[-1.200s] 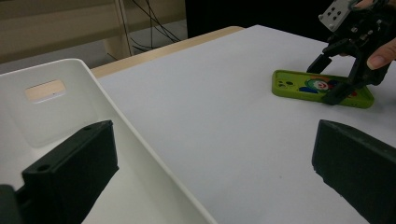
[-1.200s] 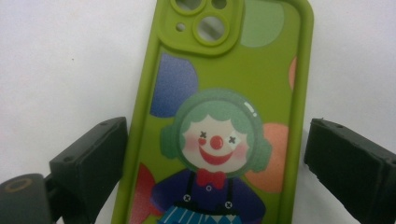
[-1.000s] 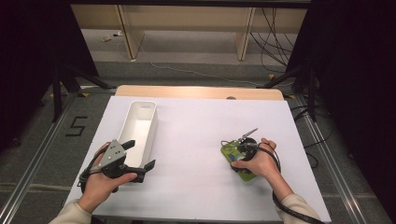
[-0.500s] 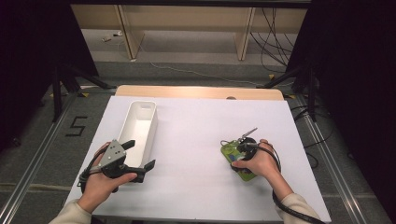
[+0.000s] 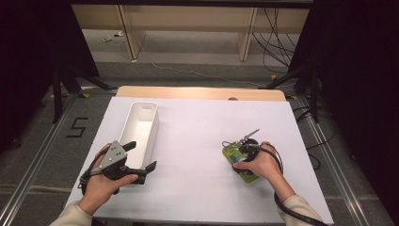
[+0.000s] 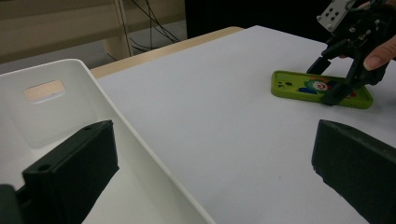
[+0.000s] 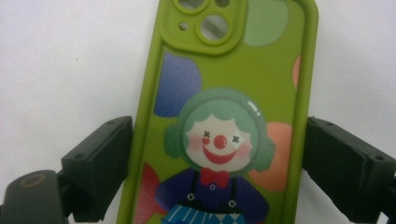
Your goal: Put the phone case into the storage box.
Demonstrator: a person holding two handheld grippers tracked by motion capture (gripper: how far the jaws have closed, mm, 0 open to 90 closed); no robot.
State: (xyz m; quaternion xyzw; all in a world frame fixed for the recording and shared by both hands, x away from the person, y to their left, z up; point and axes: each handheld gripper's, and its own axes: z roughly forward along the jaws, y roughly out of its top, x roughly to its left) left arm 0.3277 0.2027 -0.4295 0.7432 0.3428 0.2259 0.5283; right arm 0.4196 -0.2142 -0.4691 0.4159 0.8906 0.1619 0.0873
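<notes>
1. Green phone case (image 7: 224, 130) lies flat on the table (image 5: 197, 141), at 3 o'clock from the white bin (image 5: 141, 127).
2. My right tongs (image 5: 236, 155) straddle its long sides, jaws just beside, not yet pinching.
3. Long axis runs 11–5; camera end points to 11.
4. Left tongs (image 5: 141, 155) wide, empty, at bin's near end.

In the right gripper view the lower part of the green phone case (image 7: 224, 116) is cut off by the bottom edge. In the high view the person's hand covers most of the case, and its picture is too small to read.
</notes>
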